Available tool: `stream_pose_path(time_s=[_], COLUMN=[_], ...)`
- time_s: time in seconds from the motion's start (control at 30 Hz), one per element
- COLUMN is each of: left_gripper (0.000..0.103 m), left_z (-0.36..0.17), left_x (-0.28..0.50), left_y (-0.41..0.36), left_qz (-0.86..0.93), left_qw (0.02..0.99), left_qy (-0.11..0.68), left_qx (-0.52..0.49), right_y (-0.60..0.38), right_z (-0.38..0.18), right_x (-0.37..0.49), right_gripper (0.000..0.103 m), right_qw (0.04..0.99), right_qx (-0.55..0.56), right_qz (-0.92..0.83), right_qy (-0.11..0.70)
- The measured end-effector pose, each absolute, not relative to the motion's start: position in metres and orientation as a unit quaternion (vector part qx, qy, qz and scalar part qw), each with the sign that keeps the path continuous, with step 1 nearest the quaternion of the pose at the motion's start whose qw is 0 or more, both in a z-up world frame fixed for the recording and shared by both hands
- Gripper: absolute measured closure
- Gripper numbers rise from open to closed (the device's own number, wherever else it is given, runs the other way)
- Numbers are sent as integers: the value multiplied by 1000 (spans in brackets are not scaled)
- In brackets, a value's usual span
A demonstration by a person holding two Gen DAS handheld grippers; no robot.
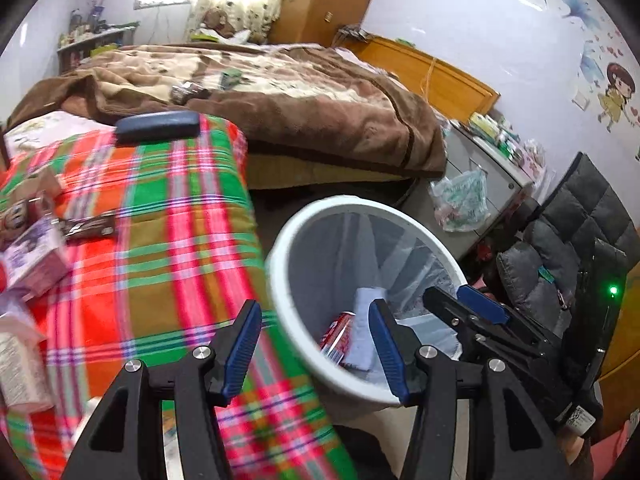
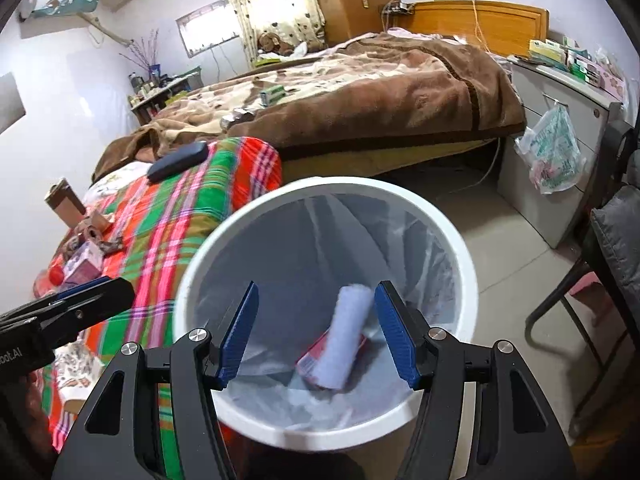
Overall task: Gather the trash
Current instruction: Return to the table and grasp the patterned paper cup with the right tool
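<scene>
Bedroom | right view only – air conditioner (image 2: 64,2) | both claws, left claw (image 1: 316,350), right claw (image 2: 316,334), apart, empty | white bin (image 2: 472,280)

White round plastic bin (image 2: 460,248) stood on floor right of plaid-covered mattress (image 2: 172,232); pale paper roll (image 2: 348,340) and red wrapper (image 1: 336,334) lay inside; brown-blanketed bed (image 2: 380,96) behind.

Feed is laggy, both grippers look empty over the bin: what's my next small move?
Probably swing the left hand-held gripper back over the plaid blanket toward the purple carton. The pale roll and red packet already lie in the white bin, and litter remains there.
</scene>
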State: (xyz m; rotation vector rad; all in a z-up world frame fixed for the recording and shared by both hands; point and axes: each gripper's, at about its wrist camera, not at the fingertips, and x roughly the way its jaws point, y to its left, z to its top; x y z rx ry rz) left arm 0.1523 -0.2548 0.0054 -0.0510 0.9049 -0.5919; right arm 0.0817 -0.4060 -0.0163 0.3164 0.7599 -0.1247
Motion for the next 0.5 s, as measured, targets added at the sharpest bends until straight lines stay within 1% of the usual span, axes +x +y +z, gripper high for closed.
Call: stream_pose_path(time_s=[0.17,0.3,0.5], left_gripper=[47,42,42], left_z=[14,19,25], left_x=[142,130,116], left_y=[-212,-176,-124], left_qz=[-254,-223,-176], left_qw=[871,886,903], left_qy=[418,402,387], left_qx=[-49,-57,-63], right_y=[-380,-359,-320], right_z=[-8,-5,-7], right_x=[79,79,77], right_gripper=[41,41,41], right_qw=[923,926,925], right_qx=[144,136,119], right_qz=[-28,-1,46], right_qy=[357,353,358])
